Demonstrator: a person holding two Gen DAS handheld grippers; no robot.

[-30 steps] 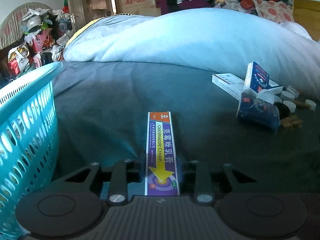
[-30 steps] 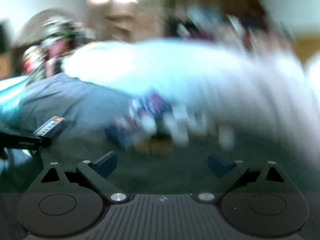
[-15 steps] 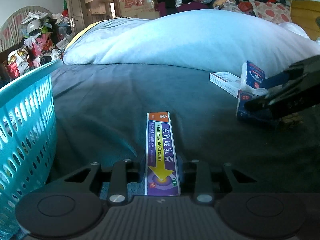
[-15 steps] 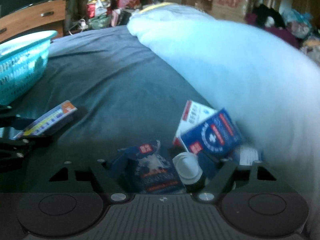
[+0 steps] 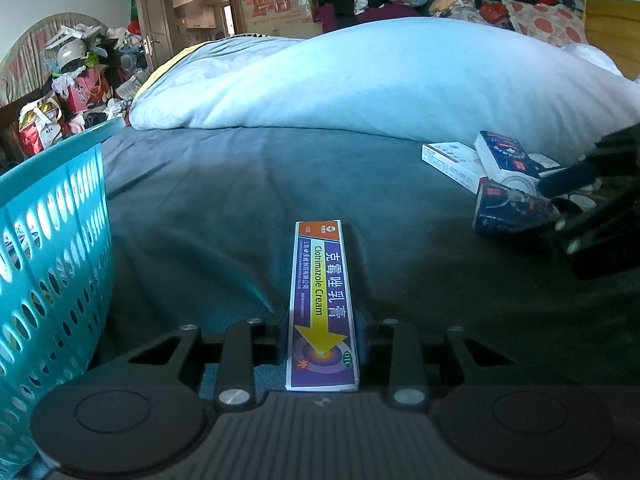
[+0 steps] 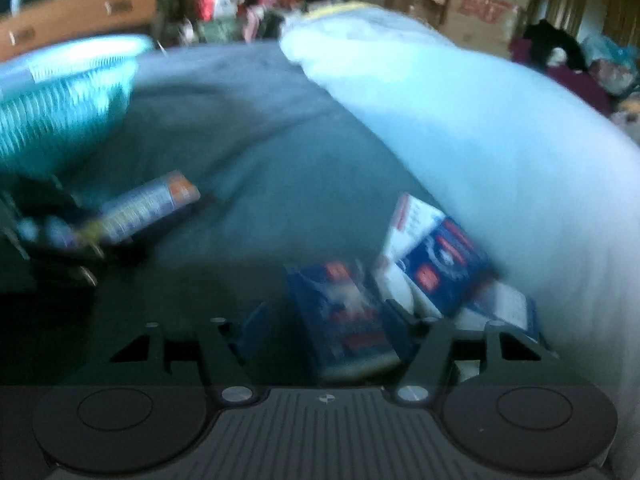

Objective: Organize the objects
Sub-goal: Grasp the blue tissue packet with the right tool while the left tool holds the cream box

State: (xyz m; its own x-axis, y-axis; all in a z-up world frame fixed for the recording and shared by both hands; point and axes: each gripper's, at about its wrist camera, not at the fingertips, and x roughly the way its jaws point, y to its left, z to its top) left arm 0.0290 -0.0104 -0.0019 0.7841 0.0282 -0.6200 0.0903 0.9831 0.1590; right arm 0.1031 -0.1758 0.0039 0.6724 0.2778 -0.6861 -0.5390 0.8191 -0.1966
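The clotrimazole cream box [image 5: 322, 308] is a long, narrow purple carton with an orange end; its long axis runs straight out along the left gripper [image 5: 322, 338], orange end pointing away from the camera toward the pale blue duvet [image 5: 400, 80], yellow arrow pointing back toward the wrist. The fingers [image 5: 362, 338] pinch its near end from both sides, and the box sits low over the dark teal bed [image 5: 224, 200]. A turquoise basket [image 5: 48, 240] stands just to the left. Well to the right, by the duvet's edge, lies a cluster of medicine boxes [image 5: 496, 164]. There the right gripper [image 6: 326, 320], blurred in its own view, has its fingers spread to either side of a dark blue box [image 6: 344, 320], apparently without clamping it.
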